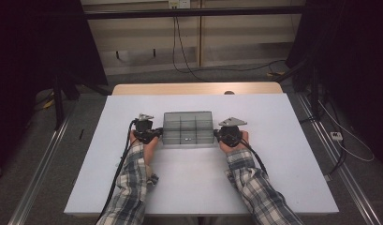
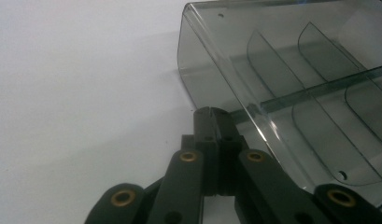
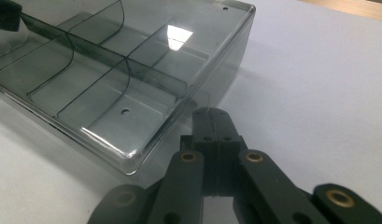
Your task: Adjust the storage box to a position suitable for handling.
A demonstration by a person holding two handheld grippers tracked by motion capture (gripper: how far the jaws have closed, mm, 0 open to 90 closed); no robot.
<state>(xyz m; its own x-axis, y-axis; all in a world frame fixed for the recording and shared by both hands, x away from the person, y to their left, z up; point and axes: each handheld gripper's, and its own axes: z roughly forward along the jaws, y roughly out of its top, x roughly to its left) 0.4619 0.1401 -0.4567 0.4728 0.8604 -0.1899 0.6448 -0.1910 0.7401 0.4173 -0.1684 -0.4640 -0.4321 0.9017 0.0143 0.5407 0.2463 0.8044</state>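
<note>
We see a clear grey box (image 1: 188, 129) sitting flat on the white surface (image 1: 273, 154), near the middle of it. The box has thin walls inside that cut it into small rooms. All the rooms we can see look bare, and we spot little round holes in the floor of the box.

Our left claw (image 1: 157, 133) sits just beside the left end of the box. In the left gripper view, the left claw (image 2: 213, 112) has its two black jaws pressed tight together, with no gap, and nothing is between them. Its tip is right at the corner of the box (image 2: 291, 93), so close that we cannot tell if it touches.

Our right claw (image 1: 218, 135) sits just beside the right end of the box. In the right gripper view, the right claw (image 3: 212, 113) is pressed tight together too, holding nothing. Its tip is right by the near wall of the box (image 3: 109, 79).

Both hands rest on the surface, one on each side of the box.
</note>
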